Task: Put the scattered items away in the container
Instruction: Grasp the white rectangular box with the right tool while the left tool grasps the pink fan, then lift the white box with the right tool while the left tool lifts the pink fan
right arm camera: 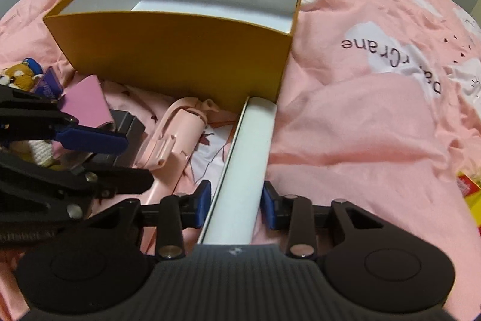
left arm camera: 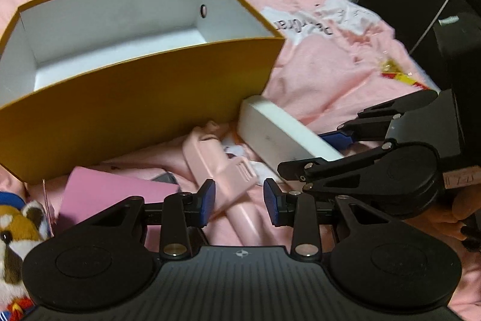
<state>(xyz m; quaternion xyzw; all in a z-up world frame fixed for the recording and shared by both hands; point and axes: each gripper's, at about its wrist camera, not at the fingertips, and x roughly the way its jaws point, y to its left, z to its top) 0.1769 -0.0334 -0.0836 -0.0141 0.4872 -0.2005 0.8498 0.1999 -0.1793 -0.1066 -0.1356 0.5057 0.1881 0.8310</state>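
Our right gripper (right arm camera: 234, 202) clamps the stiff, light-looking white box (right arm camera: 249, 152) at its near end, its far end toward twelve o'clock, while our left gripper (left arm camera: 239, 199) gapes empty over the pink handle (left arm camera: 216, 167).

Matt cardboard box (left arm camera: 144, 98) – creased cotton-like bedsheet (left arm camera: 324, 74)
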